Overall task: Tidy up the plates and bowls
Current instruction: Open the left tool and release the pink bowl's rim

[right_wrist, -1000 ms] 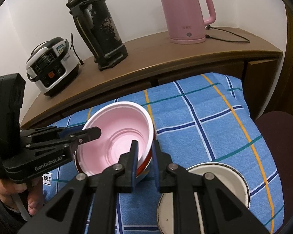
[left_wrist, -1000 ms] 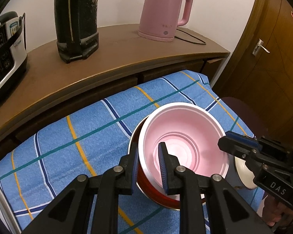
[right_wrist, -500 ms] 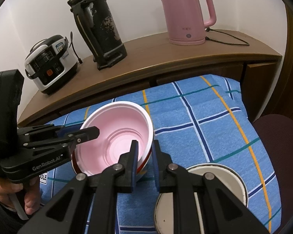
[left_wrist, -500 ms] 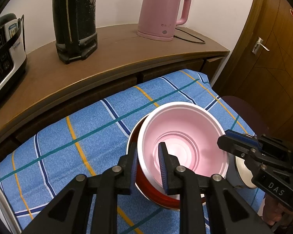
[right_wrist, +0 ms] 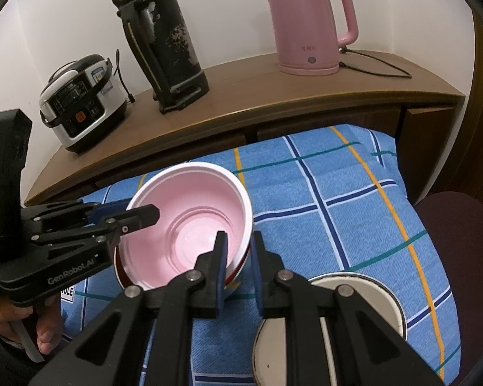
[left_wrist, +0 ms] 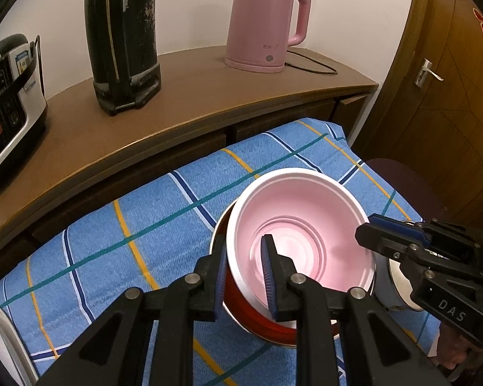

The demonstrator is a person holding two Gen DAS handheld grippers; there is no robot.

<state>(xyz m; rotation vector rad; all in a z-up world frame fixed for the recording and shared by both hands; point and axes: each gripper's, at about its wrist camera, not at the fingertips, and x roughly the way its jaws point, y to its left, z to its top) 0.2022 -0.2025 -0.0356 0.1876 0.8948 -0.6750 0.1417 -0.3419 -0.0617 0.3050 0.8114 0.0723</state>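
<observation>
A pink bowl (left_wrist: 299,225) (right_wrist: 190,212) sits tilted inside a red bowl (left_wrist: 251,315) (right_wrist: 238,276) on the blue checked cloth (left_wrist: 128,225). My left gripper (left_wrist: 244,273) is shut on the near wall of the stack, one finger inside the pink bowl and the other outside the red one. In the right wrist view the left gripper (right_wrist: 138,215) bites the stack's left rim. My right gripper (right_wrist: 240,257) is shut on the stack's opposite rim, its inner finger in the pink bowl. The left wrist view shows the right gripper (left_wrist: 380,231) at the rim's right side.
A white enamel dish (right_wrist: 383,302) (left_wrist: 399,292) with a dark rim lies right of the bowls. A white tray edge (left_wrist: 3,337) shows at lower left. Behind, a wooden counter (left_wrist: 193,96) holds a pink kettle (right_wrist: 309,25), black thermos (right_wrist: 164,41) and rice cooker (right_wrist: 80,103). A dark chair seat (right_wrist: 457,225) stands at right.
</observation>
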